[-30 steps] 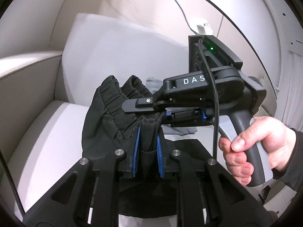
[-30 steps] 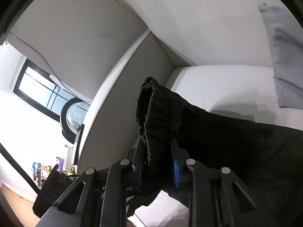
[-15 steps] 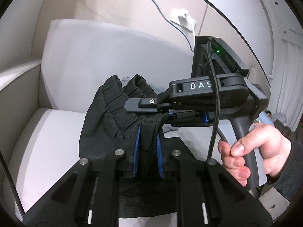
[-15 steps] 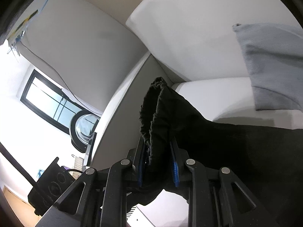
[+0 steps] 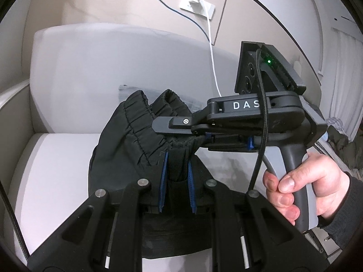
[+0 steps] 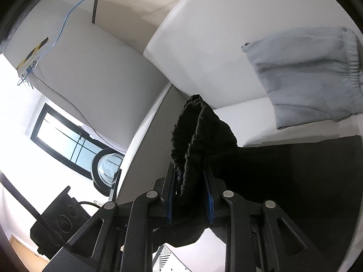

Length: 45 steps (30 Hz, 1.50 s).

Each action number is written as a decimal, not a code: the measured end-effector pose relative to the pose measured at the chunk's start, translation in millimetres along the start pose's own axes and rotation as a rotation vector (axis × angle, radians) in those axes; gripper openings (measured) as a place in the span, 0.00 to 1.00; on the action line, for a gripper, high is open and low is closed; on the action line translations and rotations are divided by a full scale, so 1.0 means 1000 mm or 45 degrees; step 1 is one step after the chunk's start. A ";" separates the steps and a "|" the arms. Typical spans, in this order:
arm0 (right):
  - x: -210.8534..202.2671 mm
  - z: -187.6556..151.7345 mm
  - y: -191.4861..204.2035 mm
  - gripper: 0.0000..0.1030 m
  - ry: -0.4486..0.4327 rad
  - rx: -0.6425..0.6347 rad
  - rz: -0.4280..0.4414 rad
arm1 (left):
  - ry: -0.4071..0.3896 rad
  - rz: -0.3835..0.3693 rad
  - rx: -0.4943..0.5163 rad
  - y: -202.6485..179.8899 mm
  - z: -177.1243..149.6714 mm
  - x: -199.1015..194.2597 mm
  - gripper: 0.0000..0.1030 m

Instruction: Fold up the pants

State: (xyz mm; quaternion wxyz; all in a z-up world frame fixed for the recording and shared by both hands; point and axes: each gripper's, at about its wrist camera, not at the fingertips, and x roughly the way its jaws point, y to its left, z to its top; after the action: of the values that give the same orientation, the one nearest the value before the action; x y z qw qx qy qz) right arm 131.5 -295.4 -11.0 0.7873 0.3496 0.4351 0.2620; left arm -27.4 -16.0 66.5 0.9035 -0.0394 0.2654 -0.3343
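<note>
Black pants (image 5: pixel 129 145) with a gathered elastic waistband hang lifted above a white sofa seat (image 5: pixel 52 170). My left gripper (image 5: pixel 177 158) is shut on the waistband, the cloth pinched between its blue pads. In the left wrist view my right gripper (image 5: pixel 179 133) comes in from the right, held by a hand (image 5: pixel 301 188), and clamps the same waistband close by. In the right wrist view that right gripper (image 6: pixel 189 179) is shut on bunched black waistband (image 6: pixel 195 133). The rest of the pants (image 6: pixel 295 170) trails down to the right over the seat.
A grey garment (image 6: pixel 310 86) lies against the sofa's white back cushion (image 5: pixel 102 72). The sofa armrest (image 5: pixel 13 104) rises at left. A wall socket with white and blue cables (image 5: pixel 197 4) sits above the sofa. A window (image 6: pixel 68 145) and round glass item (image 6: pixel 106 165) lie beyond.
Both grippers have risen and moved together with the waistband still held. More of the wall, socket and back cushion shows, and the grey garment has come further into the right wrist view.
</note>
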 end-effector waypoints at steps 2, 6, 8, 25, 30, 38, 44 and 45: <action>-0.008 -0.002 -0.003 0.23 -0.009 0.000 0.002 | 0.005 -0.003 0.022 -0.012 -0.005 0.001 0.13; -0.023 -0.007 -0.013 0.23 -0.033 0.005 -0.001 | 0.026 -0.007 0.029 -0.023 -0.008 0.012 0.13; -0.033 -0.010 -0.020 0.23 -0.054 0.018 0.003 | 0.040 0.000 0.033 -0.027 -0.011 0.017 0.13; -0.065 -0.050 -0.106 0.20 -0.079 0.171 -0.032 | 0.238 -0.053 0.064 -0.056 -0.043 0.108 0.12; -0.075 -0.057 -0.129 0.20 -0.100 0.209 -0.047 | 0.271 -0.071 0.067 -0.071 -0.051 0.132 0.12; -0.083 -0.070 -0.159 0.20 -0.102 0.258 -0.059 | 0.326 -0.073 0.105 -0.087 -0.068 0.164 0.11; -0.082 -0.085 -0.179 0.20 -0.093 0.287 -0.069 | 0.398 -0.061 0.110 -0.091 -0.084 0.187 0.11; -0.082 -0.087 -0.183 0.20 -0.092 0.291 -0.072 | 0.406 -0.059 0.114 -0.092 -0.086 0.190 0.11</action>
State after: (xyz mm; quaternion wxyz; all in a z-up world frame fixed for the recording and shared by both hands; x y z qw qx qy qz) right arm 35.6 -438.9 -144.9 0.7646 0.4337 0.4433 0.1757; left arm -4.1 -196.8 -70.7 0.8428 0.0483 0.3895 -0.3683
